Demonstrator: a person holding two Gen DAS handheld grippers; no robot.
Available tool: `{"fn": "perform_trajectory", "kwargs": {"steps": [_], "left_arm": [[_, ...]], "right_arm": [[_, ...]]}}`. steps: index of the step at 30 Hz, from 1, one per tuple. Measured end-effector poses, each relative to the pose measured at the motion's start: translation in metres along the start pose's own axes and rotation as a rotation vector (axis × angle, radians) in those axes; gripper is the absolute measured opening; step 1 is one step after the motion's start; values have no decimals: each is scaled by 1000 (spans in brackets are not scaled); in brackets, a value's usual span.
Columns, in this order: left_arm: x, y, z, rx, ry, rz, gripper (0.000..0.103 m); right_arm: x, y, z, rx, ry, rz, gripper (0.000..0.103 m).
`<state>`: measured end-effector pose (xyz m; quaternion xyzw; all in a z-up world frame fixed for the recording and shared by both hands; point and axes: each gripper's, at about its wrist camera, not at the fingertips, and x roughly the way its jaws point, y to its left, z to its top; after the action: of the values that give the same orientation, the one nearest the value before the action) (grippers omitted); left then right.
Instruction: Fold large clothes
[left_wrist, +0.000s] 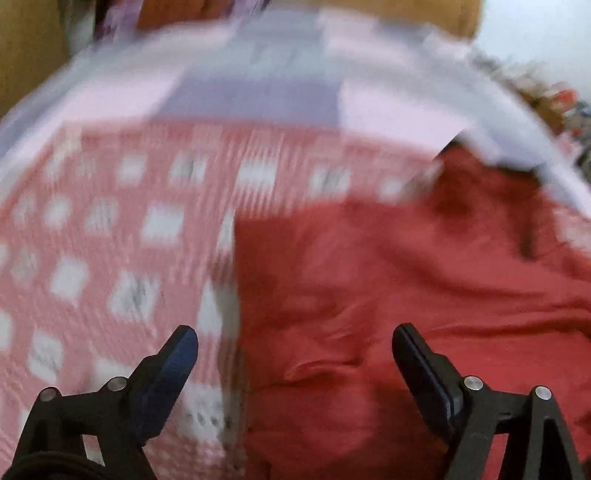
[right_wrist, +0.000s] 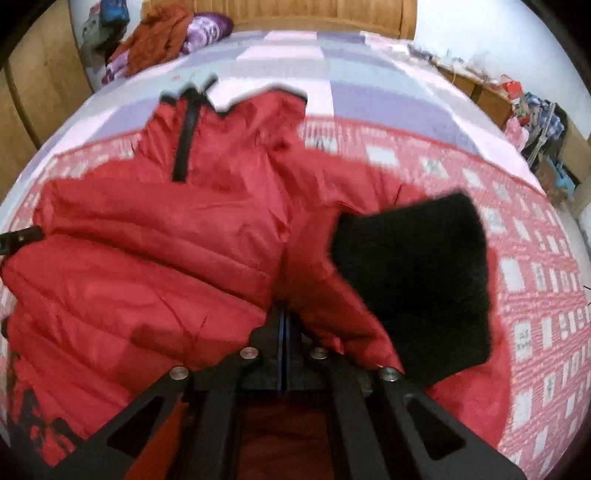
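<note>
A red puffer jacket (right_wrist: 166, 240) with a black zip and black trim lies spread on the bed. My right gripper (right_wrist: 282, 317) is shut on the jacket's sleeve just behind its black knit cuff (right_wrist: 413, 280), holding it over the jacket body. In the blurred left wrist view, the jacket (left_wrist: 406, 277) fills the right half. My left gripper (left_wrist: 295, 343) is open and empty, hovering over the jacket's left edge where it meets the blanket.
The jacket rests on a pink-and-white checked blanket (right_wrist: 535, 295) (left_wrist: 92, 240) over a purple-and-pink patchwork bedsheet (right_wrist: 369, 99). A wooden headboard (right_wrist: 314, 14) and piled clothes (right_wrist: 162, 37) sit at the far end. Cluttered furniture (right_wrist: 535, 122) stands at right.
</note>
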<state>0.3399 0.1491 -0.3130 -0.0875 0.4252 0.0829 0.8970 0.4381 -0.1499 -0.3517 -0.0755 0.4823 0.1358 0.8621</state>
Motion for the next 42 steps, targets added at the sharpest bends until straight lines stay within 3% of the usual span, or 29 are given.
{"fn": "perform_trajectory", "kwargs": {"steps": [3, 5, 6, 7, 9, 11, 13, 15, 18, 20, 21, 22, 23, 24, 28, 31, 34, 37, 39, 42], "left_arm": [[-15, -12, 0, 102, -77, 16, 91], [2, -14, -3, 146, -30, 58, 91], [21, -13, -8, 164, 36, 121, 91], [37, -8, -14, 162, 97, 138, 94], [47, 6, -22, 99, 136, 99, 97], [40, 10, -23, 77, 110, 117, 97], [24, 3, -22, 94, 62, 143, 94], [-4, -7, -24, 114, -20, 109, 94], [-21, -25, -32, 215, -91, 99, 97], [5, -28, -43, 266, 39, 140, 98], [11, -22, -43, 236, 90, 111, 96], [8, -17, -41, 197, 90, 95, 96], [-2, -10, -39, 154, 68, 108, 96], [-11, -5, -38, 131, 48, 126, 95], [-61, 1, -56, 82, -6, 99, 95], [-101, -18, -97, 113, -14, 57, 95], [-121, -50, -147, 151, 46, 18, 95], [-121, -67, -196, 192, 145, 38, 95], [-111, -57, -228, 202, 213, 99, 95], [-120, -21, -243, 112, 203, 145, 96]], "right_arm": [[-34, 10, 7, -39, -154, -23, 5], [-39, 12, 9, -63, -196, -65, 5], [-30, 7, 7, -63, -156, -90, 5], [-20, -1, 3, -53, -114, -91, 5], [-1, -32, -10, 22, -38, -21, 0], [-5, -36, -16, 21, -67, 17, 0], [-12, -24, -15, -29, -72, -14, 0], [-24, -12, -16, -73, -101, -54, 5], [-44, -5, -17, -96, -170, -72, 9], [-48, 3, -25, -119, -202, -61, 50], [-37, 2, -31, -116, -139, -90, 83], [-28, -4, -35, -96, -79, -102, 87], [-23, -16, -41, -49, -28, -80, 87], [-28, -24, -45, -13, -35, -72, 87], [-75, -44, -70, 28, -141, -147, 87], [-112, -35, -100, 32, -186, -69, 87], [-133, -9, -140, -5, -167, 20, 87], [-131, 17, -178, -42, -96, 0, 87], [-122, 20, -201, -74, -6, -13, 87], [-128, -19, -237, -25, 23, -49, 86]]}}
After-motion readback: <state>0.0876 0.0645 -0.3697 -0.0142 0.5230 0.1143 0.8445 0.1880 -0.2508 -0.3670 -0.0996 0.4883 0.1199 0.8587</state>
